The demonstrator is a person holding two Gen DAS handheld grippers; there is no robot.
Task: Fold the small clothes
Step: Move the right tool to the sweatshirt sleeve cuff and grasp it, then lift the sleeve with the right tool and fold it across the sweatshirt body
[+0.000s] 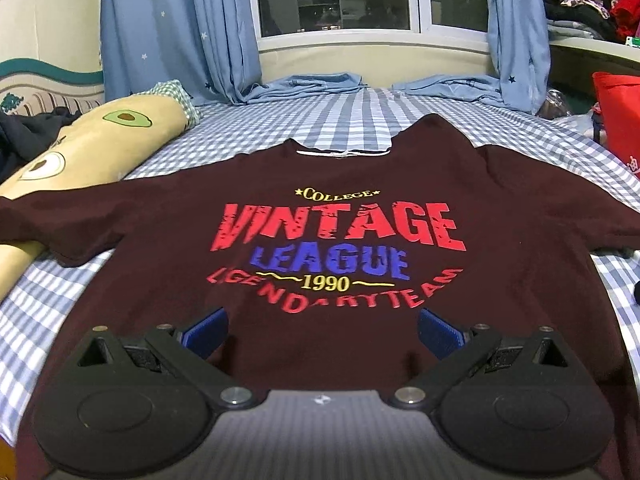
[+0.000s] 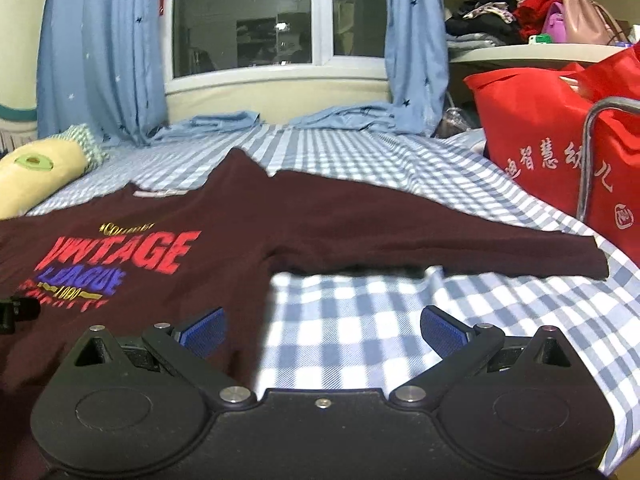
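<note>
At the far left a long avocado-print pillow (image 1: pixel 80 148) lay along the edge of the bed (image 1: pixel 304 120), with the left sleeve (image 1: pixel 52 220) of the shirt draped partly over it. The maroon T-shirt (image 1: pixel 320 184) was spread face up on the checked sheet, its collar toward the window and its printed lettering readable, not yet folded at all. The left gripper (image 1: pixel 320 330) hovered low over the hem end of the shirt, jaws spread wide with nothing between the blue pads (image 1: pixel 204 330). Further right, the right gripper (image 2: pixel 322 330) sat at the shirt's right side edge, one finger over the cloth and the other over bare sheet, jaws likewise spread and empty. The right sleeve (image 2: pixel 440 240) stretched out flat toward the right edge of the bed.

The shirt looked like thin, soft knit: light, limp, and likely to sag or bunch if lifted at one point. It would probably slide easily on the sheet, so a pinch at a seam or edge seemed best. A sensible hold would be the sleeve end or shoulder seam on each side, to bring the sleeves in over the chest before folding from the hem.

At the far right stood a red fabric bag (image 2: pixel 552 140) with white lettering; its contents could not be seen. On the shelf (image 2: pixel 520 50) behind it sat piled clothes and a pink handbag (image 2: pixel 576 20)
</note>
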